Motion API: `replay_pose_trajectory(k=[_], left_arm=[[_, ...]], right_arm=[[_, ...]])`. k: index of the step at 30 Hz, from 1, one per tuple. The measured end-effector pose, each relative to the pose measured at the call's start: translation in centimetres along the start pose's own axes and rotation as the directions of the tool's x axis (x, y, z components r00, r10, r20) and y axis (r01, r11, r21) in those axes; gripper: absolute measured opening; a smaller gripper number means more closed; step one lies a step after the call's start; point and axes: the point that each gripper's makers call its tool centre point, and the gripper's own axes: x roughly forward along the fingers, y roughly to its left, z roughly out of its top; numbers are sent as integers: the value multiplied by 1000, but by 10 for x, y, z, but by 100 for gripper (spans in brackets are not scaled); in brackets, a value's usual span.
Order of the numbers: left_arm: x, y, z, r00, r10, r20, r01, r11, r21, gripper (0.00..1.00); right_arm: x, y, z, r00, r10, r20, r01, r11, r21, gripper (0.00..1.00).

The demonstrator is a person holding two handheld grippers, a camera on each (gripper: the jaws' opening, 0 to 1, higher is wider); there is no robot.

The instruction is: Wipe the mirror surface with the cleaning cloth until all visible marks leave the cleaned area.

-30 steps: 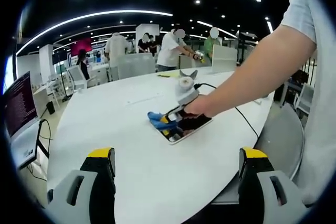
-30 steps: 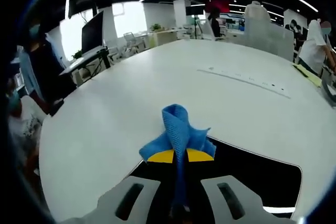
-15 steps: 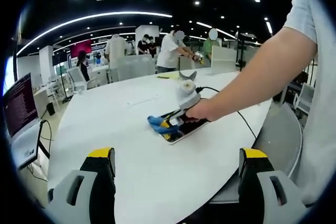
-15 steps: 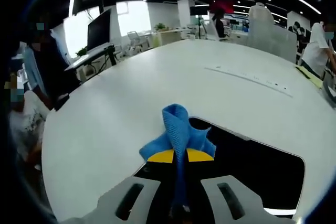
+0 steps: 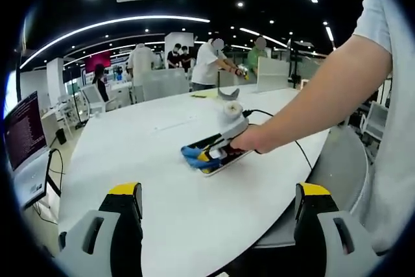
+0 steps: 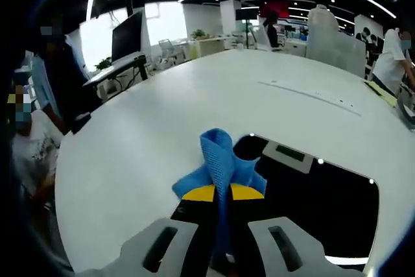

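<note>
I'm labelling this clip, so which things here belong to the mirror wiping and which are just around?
In the job:
- mirror, lying flat on the white table
- blue cleaning cloth, clamped in the right gripper
- left gripper, open and held off the table

Just around:
- monitor
- yellow papers
- black cable

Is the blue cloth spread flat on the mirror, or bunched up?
Bunched up. The blue cloth is pinched between the shut jaws of the right gripper, folds rising above the mirror.
</note>
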Motion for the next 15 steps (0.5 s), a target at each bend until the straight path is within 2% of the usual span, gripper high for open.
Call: replay_pose_trajectory(k=[15], left_arm=[[-4, -3, 2, 1000, -9, 10, 9, 1000, 9, 99]], right_arm=[[-13, 16, -10, 999, -16, 29, 17, 1000, -13, 1]])
